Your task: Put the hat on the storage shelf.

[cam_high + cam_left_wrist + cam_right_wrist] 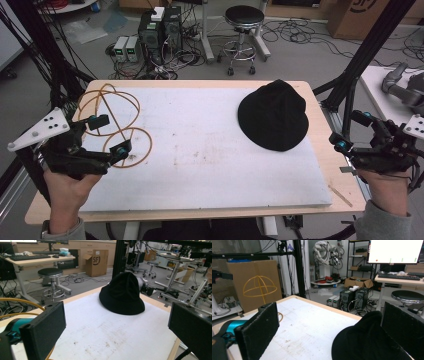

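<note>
Item: black bucket hat. It lies crown up and brim down on the far right part of the white board, so the brim rests flat all round and the soft crown stands free for a pinch from the side. In the right gripper view the hat sits low and close between the two black jaws, which stand wide apart and do not press on it; judged from this, it is the thing about to be taken.

Item: yellow wire hat stand. Domed frame on a ring base, standing at the far left of the board, well apart from the hat. Its open dome suits a crown; likely the hat's destination, though that is a judgement.

Item: right gripper. Held just off the right edge of the table, level with the hat, released and empty.

Item: left gripper. Held at the left edge, its jaws spread and empty, near the stand's base ring; whether a jaw touches the wire cannot be told. Probably placed there to steady the frame.

Item: wooden table, bearing the board.
</note>
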`<state>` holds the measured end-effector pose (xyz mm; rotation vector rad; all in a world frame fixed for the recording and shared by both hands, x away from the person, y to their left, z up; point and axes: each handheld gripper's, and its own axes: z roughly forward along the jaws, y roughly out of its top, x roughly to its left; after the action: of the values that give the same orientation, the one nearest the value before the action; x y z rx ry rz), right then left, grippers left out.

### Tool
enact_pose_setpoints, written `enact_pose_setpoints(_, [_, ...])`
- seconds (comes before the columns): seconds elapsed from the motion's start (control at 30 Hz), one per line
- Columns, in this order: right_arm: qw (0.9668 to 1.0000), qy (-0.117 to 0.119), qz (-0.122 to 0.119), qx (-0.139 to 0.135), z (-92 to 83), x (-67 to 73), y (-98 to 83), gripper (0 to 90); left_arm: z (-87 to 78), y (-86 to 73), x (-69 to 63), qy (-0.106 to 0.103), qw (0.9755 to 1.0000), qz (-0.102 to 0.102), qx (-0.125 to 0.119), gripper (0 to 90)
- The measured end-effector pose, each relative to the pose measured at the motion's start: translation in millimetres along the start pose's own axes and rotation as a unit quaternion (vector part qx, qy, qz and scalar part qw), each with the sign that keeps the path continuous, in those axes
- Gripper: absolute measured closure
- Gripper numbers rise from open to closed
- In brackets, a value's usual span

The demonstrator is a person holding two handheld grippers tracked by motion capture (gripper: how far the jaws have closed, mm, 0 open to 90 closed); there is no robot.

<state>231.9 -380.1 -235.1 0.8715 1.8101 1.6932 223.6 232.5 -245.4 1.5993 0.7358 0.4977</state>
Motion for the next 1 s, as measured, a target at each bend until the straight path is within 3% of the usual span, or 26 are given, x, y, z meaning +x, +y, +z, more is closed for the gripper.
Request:
enact_pose_setpoints(0.67, [0.9999, 0.006, 0.006, 0.010, 9.1, -3.8, -2.9, 1.2, -1.7, -1.3, -2.1, 0.003, 1.0000, 0.000, 0.003, 1.8])
enact_pose_setpoints(0.83, [0.9999, -0.007, 0.004, 0.008, 13.7, -17.8, -1.7, 1.2, -5.1, -2.4, -4.9, 0.005, 1.0000, -0.003, 0.003, 1.8])
enact_pose_setpoints(0.93, [0.9998, -0.006, 0.002, 0.017, 16.4, -24.4, -4.0, 1.2, -9.5, -1.6, -6.7, 0.005, 1.0000, 0.000, 0.000, 1.8])
enact_pose_setpoints(1.0, [0.9996, 0.002, 0.013, 0.026, 21.9, -37.0, -7.8, 1.2, -12.0, -1.5, -8.1, 0.008, 1.0000, 0.000, -0.002, 1.8])
